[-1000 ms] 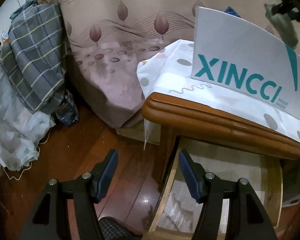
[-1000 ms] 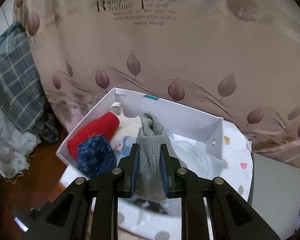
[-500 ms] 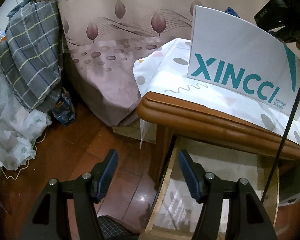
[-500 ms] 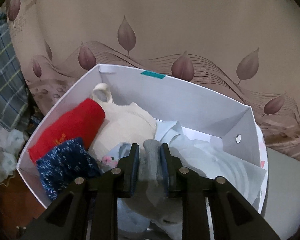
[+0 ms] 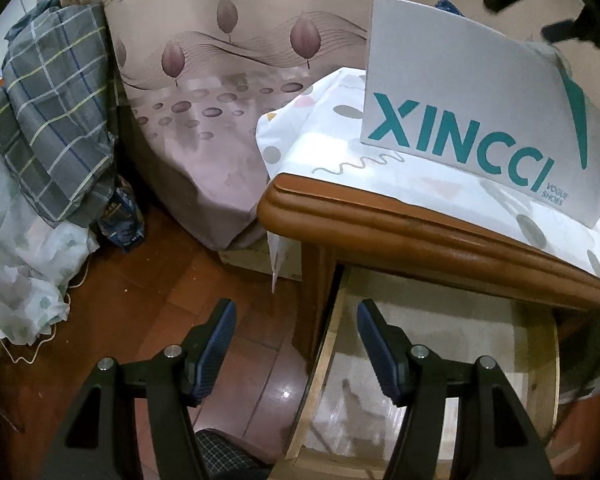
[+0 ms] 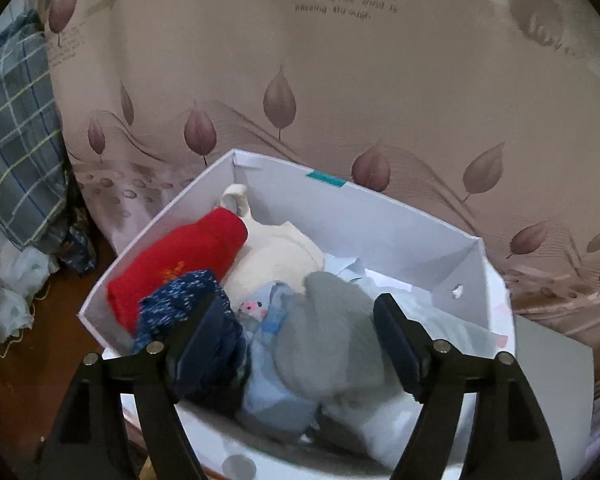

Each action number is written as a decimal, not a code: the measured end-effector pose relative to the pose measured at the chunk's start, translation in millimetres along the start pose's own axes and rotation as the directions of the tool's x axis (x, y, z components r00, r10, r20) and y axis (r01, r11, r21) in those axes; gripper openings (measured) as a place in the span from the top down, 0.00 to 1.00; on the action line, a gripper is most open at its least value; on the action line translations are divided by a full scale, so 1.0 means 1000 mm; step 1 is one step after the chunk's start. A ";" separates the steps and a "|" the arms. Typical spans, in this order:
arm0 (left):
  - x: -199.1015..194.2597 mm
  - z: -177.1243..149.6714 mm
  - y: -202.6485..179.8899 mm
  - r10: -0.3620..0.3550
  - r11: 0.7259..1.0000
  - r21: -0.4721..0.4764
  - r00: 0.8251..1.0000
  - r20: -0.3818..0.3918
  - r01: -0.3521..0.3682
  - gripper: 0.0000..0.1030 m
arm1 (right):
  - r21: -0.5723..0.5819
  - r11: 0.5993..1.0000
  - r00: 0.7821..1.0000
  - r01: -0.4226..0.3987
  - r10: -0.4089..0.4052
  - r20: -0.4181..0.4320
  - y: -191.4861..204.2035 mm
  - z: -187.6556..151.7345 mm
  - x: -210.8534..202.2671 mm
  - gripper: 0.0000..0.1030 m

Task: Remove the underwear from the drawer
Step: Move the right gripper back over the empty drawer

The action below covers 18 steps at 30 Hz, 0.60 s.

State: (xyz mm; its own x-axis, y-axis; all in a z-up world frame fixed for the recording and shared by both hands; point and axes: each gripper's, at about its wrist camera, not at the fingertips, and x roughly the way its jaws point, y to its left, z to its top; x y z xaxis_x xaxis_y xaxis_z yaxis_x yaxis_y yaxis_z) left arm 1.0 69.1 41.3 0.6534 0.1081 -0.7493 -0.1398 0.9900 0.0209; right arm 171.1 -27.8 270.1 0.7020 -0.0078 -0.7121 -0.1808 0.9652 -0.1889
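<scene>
The grey underwear (image 6: 324, 340) lies in a white shoe box (image 6: 380, 216) on top of a light blue garment (image 6: 268, 392). My right gripper (image 6: 300, 304) hangs just over it; its jaws are opening and stand apart on either side of the grey cloth without pressing it. A red roll (image 6: 180, 248), a cream piece (image 6: 276, 256) and a speckled dark blue piece (image 6: 188, 296) also fill the box. My left gripper (image 5: 296, 312) is open and holds nothing, above the left rim of the pulled-out wooden drawer (image 5: 320, 360), whose visible bottom is bare.
The box, printed XINCCI (image 5: 460, 100), stands on a spotted white cloth (image 5: 320, 120) over the wooden nightstand top (image 5: 420, 232). A bed with a leaf-print sheet (image 5: 220, 100) lies behind. Plaid fabric (image 5: 52, 100) and pale cloth are heaped at the left on the wood floor (image 5: 160, 280).
The right gripper came down into the box with the grey underwear, then its jaws spread and let the cloth go. The left gripper has stayed over the drawer.
</scene>
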 end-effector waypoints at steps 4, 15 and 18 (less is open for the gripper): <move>-0.001 -0.003 -0.005 -0.004 1.000 0.019 1.000 -0.001 0.004 0.38 | 0.011 1.000 0.998 -0.024 0.023 0.060 -0.006 -0.018 -0.042 0.17; -0.001 -0.010 -0.023 -0.028 0.997 0.066 1.000 -0.004 0.028 0.38 | 0.121 0.993 0.994 0.017 -0.031 0.109 -0.020 -0.159 -0.088 0.04; 0.001 -0.012 -0.028 -0.035 0.996 0.078 0.999 -0.008 0.035 0.38 | 0.131 0.991 0.996 0.038 -0.047 0.072 -0.015 -0.203 -0.074 0.04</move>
State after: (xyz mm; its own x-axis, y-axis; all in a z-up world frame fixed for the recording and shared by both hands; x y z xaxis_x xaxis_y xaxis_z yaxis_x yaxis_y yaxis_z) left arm -3.4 40.7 32.0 0.6521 0.0728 -0.7546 -0.0581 0.9972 0.0460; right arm -17.7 -94.8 187.9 0.7574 -0.0349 -0.6521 -0.0625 0.9901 -0.1255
